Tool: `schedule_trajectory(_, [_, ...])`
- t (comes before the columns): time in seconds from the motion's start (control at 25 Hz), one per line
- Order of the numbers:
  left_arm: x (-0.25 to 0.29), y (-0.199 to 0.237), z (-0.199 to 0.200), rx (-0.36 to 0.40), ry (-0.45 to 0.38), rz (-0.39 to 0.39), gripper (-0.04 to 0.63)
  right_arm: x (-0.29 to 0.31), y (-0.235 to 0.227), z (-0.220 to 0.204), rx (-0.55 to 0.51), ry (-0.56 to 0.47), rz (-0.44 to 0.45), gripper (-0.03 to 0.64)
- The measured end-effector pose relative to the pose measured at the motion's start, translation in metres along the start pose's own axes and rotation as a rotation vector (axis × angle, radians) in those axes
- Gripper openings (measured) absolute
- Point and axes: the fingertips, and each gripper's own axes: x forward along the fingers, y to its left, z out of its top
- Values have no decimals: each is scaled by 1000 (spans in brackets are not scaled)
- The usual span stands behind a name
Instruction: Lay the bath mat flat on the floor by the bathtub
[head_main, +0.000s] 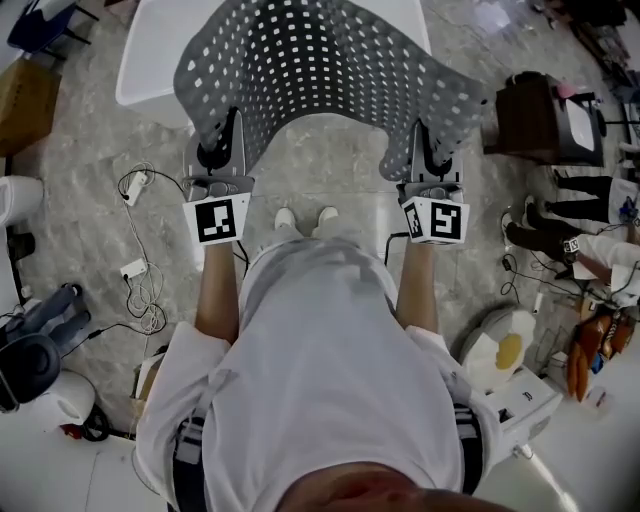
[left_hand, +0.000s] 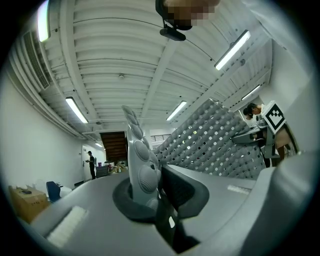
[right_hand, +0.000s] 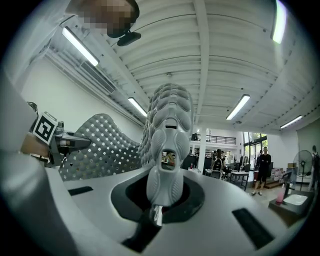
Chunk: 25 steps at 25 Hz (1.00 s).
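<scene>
The bath mat (head_main: 320, 70) reads as matt grey rubber, punched with holes, its underside knobbly with rounded bumps. At twelve o'clock the bathtub (head_main: 150, 60) shows smooth glossy white; the floor (head_main: 90, 240) looks like mottled grey stone.

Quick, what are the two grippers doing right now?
Left gripper: closed, holding one corner of the bath mat.
Right gripper: closed, holding the bath mat's other near corner.

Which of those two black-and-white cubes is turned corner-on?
The right cube: two patterned faces show, meeting at an edge. The left cube shows only one face, square-on.
</scene>
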Motion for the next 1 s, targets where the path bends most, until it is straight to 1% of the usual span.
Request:
schedule_trajectory(0.2, [6,-14,-6,1,25,19,29,-5,-24,-19,39,25,0,17])
schedule_trajectory(0.36, [15,-35,-10,39,42,40,30,-6,-50,-36,61,36,13,17])
schedule_trajectory(0.64, [36,-72,-14,75,89,91,31,0,-93,-60,101,48,61,17])
schedule_trajectory(0.84, [38,-82,-21,89,113,113,31,-1,-109,-73,107,58,92,17])
schedule_trajectory(1.0, [38,-85,-36,92,127,107,29,-3,-115,-89,122,88,87,17])
